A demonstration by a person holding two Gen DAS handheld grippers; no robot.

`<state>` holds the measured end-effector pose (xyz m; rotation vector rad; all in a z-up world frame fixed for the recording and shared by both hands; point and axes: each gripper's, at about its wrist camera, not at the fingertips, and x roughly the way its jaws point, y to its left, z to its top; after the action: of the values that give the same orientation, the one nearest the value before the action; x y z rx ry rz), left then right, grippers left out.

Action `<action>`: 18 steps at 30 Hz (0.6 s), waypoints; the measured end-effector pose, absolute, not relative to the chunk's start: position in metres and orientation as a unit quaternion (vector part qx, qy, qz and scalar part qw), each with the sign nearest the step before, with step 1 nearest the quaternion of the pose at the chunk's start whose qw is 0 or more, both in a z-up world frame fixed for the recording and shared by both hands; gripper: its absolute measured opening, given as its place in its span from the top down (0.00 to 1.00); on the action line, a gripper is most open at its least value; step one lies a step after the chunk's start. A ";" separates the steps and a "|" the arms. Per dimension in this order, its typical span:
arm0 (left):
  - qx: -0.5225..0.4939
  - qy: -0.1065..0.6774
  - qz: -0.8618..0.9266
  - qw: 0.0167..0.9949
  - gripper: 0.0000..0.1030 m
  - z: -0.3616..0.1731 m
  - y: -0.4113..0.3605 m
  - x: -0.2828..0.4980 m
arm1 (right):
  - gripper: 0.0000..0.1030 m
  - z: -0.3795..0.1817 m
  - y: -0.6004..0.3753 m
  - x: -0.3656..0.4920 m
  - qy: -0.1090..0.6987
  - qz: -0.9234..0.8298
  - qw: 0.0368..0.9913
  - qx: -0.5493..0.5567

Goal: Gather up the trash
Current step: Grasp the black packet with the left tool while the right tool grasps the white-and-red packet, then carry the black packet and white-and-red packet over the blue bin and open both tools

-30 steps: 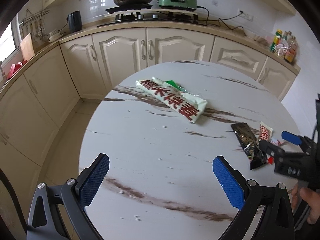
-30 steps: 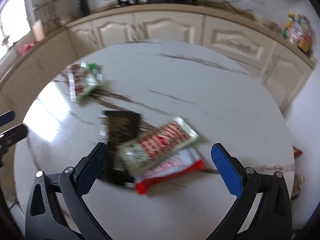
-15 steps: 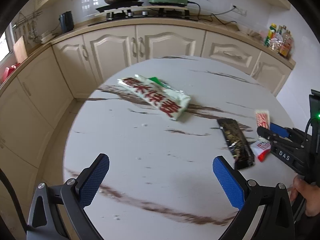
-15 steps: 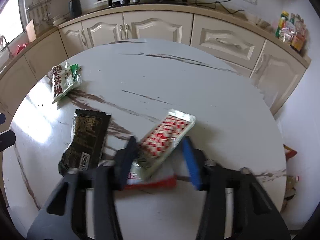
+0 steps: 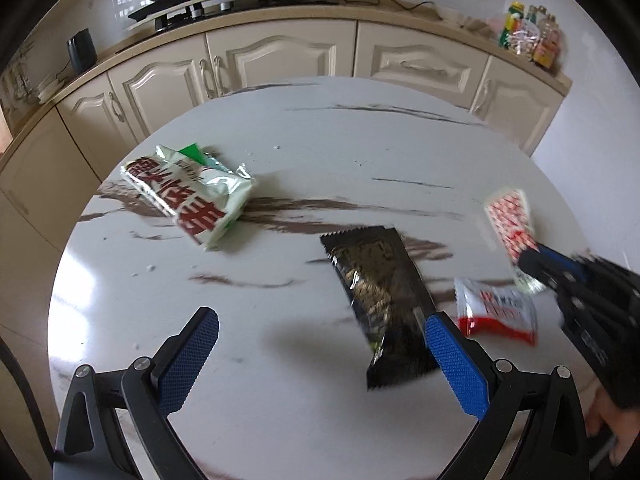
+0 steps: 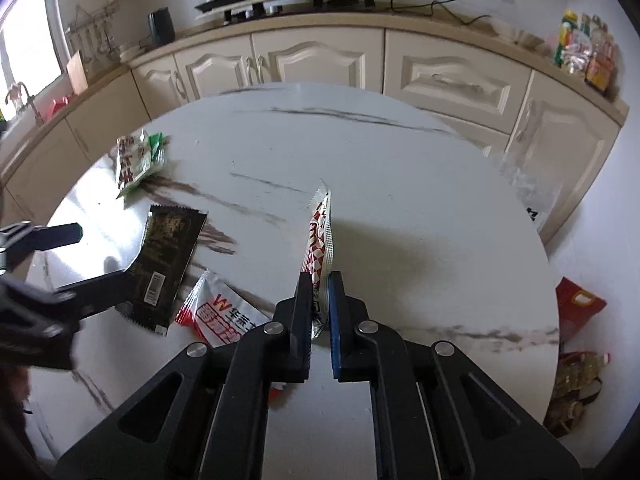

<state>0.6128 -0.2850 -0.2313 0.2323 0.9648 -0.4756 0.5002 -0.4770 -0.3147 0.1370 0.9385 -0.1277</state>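
Above the marble table (image 6: 400, 208), right jaws pinch a red-and-white checkered wrapper (image 6: 320, 236) edge-on; left jaws gape empty.

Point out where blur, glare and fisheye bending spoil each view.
Left wrist: right gripper and red-checked wrapper smeared by motion; counter bows. Right wrist: window glare on table beside black wrapper; left gripper blurred.

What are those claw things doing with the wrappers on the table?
A person is picking up trash with two claws. The right claw has just closed on the red-checked wrapper and holds it off the table. The left claw is open, over the black wrapper. A red-and-white packet and a green-and-white bag lie waiting.
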 end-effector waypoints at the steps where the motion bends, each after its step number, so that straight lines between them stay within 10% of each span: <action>1: 0.110 0.459 -0.222 0.853 0.01 -0.234 -0.286 0.618 | 0.93 -0.314 -0.478 0.497 0.452 -0.059 0.887 0.067; 8: 0.114 0.457 -0.229 0.852 0.18 -0.250 -0.306 0.625 | 0.93 -0.307 -0.470 0.490 0.440 -0.036 0.895 0.069; 12: 0.118 0.440 -0.260 0.851 0.55 -0.249 -0.312 0.620 | 0.93 -0.305 -0.463 0.490 0.435 -0.023 0.898 0.069; 18: 0.098 0.440 -0.298 0.841 0.82 -0.253 -0.306 0.624 | 0.93 -0.298 -0.457 0.485 0.425 -0.014 0.902 0.071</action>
<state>0.6238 -0.3057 -0.2531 0.2075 0.9300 -0.6306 0.4849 -0.4566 -0.2982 0.1463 0.8789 -0.0284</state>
